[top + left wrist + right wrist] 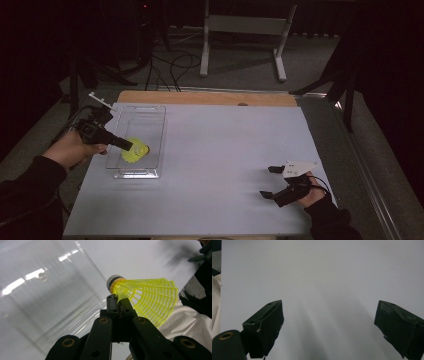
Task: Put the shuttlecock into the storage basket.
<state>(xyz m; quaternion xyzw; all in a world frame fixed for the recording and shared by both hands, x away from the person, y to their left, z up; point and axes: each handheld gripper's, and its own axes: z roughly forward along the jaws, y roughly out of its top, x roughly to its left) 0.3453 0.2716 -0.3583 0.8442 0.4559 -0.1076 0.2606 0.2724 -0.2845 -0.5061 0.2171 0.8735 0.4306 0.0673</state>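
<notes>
one yellow shuttlecock (136,150), one clear tray (150,111), two grippers.

"What was on the floor behind the table (210,165)?"
"Black cables (172,67) lay there, and a white stand (245,30) stood beyond them. A wooden strip (200,97) ran along the table's far edge."

Left claw (131,145) is clamped tight (arm reaching inward), right claw (270,182) gapes wide.
</notes>
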